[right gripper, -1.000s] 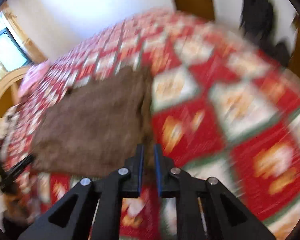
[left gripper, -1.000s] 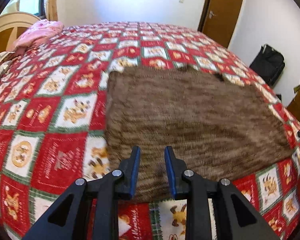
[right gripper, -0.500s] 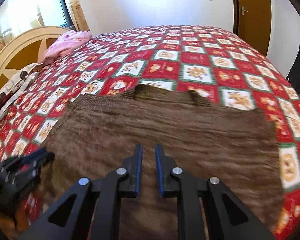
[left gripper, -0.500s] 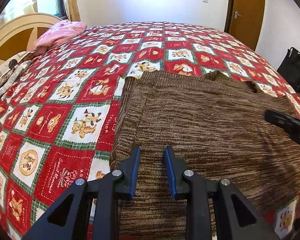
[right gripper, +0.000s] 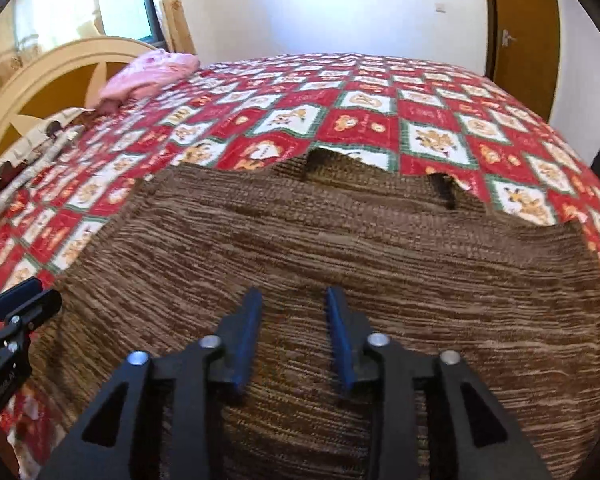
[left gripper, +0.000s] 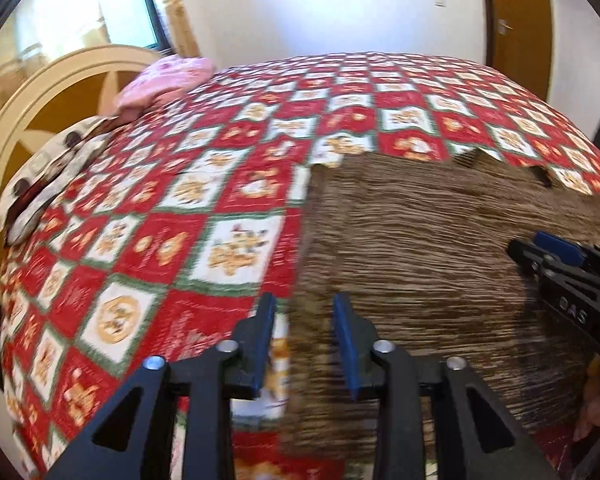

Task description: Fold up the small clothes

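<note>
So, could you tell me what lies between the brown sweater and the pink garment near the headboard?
Only bare patterned bedspread lies between the brown sweater and the pink garment; the right wrist view shows it most clearly.

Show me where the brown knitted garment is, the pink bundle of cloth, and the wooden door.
Brown knitted garment (right gripper: 340, 248), right wrist view, middle of its flat body.
Pink bundle of cloth (right gripper: 148, 70), right wrist view, its top.
Wooden door (left gripper: 516, 20), left wrist view, its panel.

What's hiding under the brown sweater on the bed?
The brown sweater lies flat on the red checked quilt, which shows all around it. Whatever else might be underneath is covered.
</note>
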`<state>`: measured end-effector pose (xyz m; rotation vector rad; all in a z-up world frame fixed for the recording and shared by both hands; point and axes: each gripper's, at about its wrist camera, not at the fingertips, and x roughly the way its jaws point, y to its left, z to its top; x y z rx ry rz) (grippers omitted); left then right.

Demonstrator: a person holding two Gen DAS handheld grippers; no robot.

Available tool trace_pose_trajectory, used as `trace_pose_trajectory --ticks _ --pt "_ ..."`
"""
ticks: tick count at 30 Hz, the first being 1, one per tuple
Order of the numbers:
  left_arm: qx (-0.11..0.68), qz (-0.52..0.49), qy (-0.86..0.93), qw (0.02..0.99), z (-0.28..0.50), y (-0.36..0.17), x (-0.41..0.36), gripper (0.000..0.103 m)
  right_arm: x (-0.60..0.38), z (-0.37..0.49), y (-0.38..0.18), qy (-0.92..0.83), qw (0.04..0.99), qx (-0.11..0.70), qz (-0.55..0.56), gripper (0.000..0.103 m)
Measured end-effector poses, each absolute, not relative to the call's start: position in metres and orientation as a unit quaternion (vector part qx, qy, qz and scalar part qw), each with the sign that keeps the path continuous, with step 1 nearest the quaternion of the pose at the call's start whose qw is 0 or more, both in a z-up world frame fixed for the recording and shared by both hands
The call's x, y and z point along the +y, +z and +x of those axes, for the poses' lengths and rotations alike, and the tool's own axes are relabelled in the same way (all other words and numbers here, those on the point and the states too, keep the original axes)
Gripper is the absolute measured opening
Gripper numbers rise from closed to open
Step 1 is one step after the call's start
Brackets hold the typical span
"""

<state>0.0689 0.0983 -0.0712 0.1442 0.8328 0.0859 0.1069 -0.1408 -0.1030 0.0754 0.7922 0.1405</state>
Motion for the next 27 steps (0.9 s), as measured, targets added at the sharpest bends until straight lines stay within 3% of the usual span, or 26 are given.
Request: trace_pose_trajectory --ticks 1,5,11,18,21,23,27 --pt "0.402 0.07 0.051 0.912 0.067 -0.07 0.101 0.053 -0.138 0.106 -0.103 0.072 0.919 0.385 0.031 0.048" --pt "0.389 0.074 0.08 0.915 0.061 -0.065 0.111 0.058 -0.118 0.108 -0.104 0.07 0.918 0.39 -0.015 0.064" --pt "0.403 0.046 0.065 0.912 0.054 -0.064 0.119 0.058 -0.119 0.11 -0.101 0.068 0.915 0.398 -0.024 0.065" --pt "0.403 -0.14 0.022 0.904 0.035 -0.076 0.154 0.058 -0.121 0.093 -0.044 0.105 0.917 0.382 0.037 0.064" --pt "0.403 -0.169 0.006 0.899 0.037 -0.08 0.149 0.058 -0.102 0.104 -0.013 0.148 0.91 0.385 0.036 0.065" --pt "0.406 -0.194 -0.007 0.893 0.038 -0.083 0.147 0.058 -0.091 0.115 -0.007 0.164 0.903 0.395 0.046 0.07" --pt "0.428 -0.234 -0.016 0.873 0.044 -0.098 0.149 0.058 -0.058 0.15 -0.019 0.186 0.884 0.425 0.064 0.071"
